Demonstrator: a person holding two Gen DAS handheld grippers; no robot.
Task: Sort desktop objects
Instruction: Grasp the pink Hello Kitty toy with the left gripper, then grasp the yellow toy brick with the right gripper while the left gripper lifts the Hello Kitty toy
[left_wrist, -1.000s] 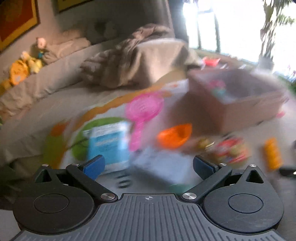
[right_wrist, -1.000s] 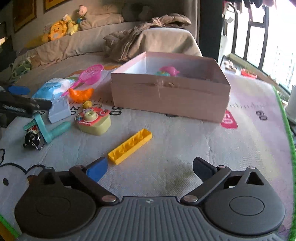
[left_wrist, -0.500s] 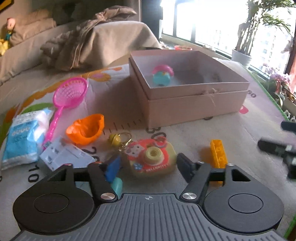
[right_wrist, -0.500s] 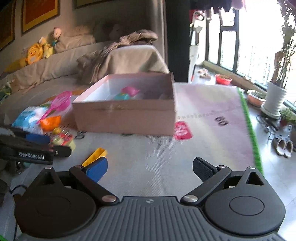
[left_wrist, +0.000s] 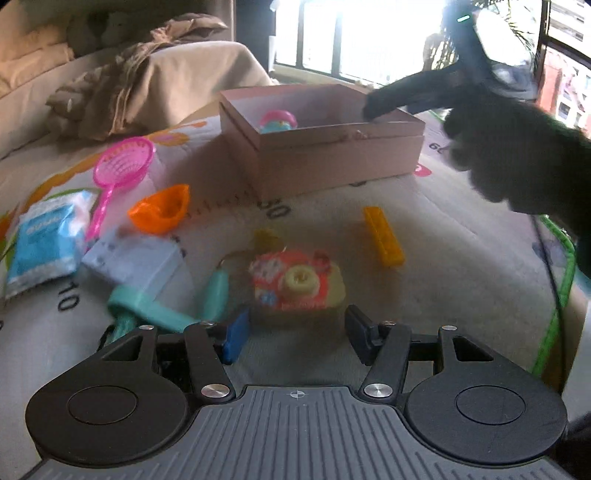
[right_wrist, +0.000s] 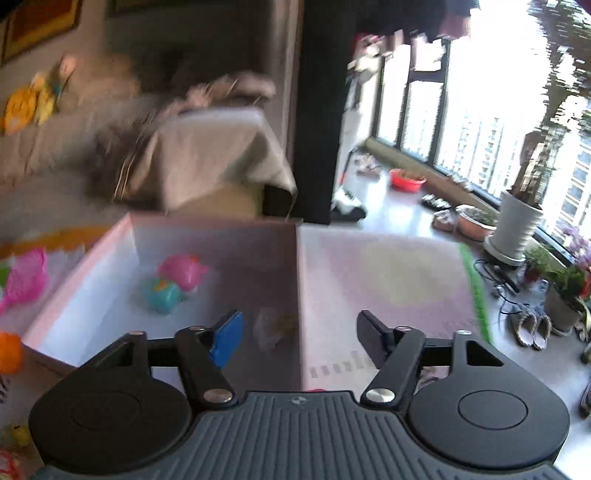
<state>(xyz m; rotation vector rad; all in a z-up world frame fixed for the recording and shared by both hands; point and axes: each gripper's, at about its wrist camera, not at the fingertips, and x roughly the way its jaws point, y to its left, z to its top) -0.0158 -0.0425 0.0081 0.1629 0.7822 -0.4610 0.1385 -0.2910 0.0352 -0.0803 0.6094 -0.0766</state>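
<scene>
Sunlight pours through tall windows behind a printed play mat (left_wrist: 424, 236) spread on the floor, with a beige-draped sofa (left_wrist: 192, 74) at its far edge and potted plants (right_wrist: 517, 221) along the sill. Ruler markings run across the mat; I can read "10" and "30" in black, and part of a "60" near the box. No brand name on the toys is sharp enough to read.

On the mat lie a pink scoop net (left_wrist: 122, 166), an orange shell-shaped cup (left_wrist: 162, 212), a blue-and-white packet (left_wrist: 44, 240), a pale card box (left_wrist: 136, 258), a teal toy tool (left_wrist: 162, 310) and a yellow brick (left_wrist: 382, 236).

My left gripper (left_wrist: 291, 330) is spread, its fingers standing either side of the red-and-yellow toy camera (left_wrist: 299, 282), which sits on the mat just ahead of the tips; I cannot tell whether they touch it.

My right gripper (right_wrist: 299, 338) is also spread and holds nothing. It hangs over the near corner of the pink cardboard box (left_wrist: 332, 162), which stands on the mat beyond the loose toys. Inside the box are a pink-and-teal toy (right_wrist: 173, 280) and a small pale lump, too blurred to name.
</scene>
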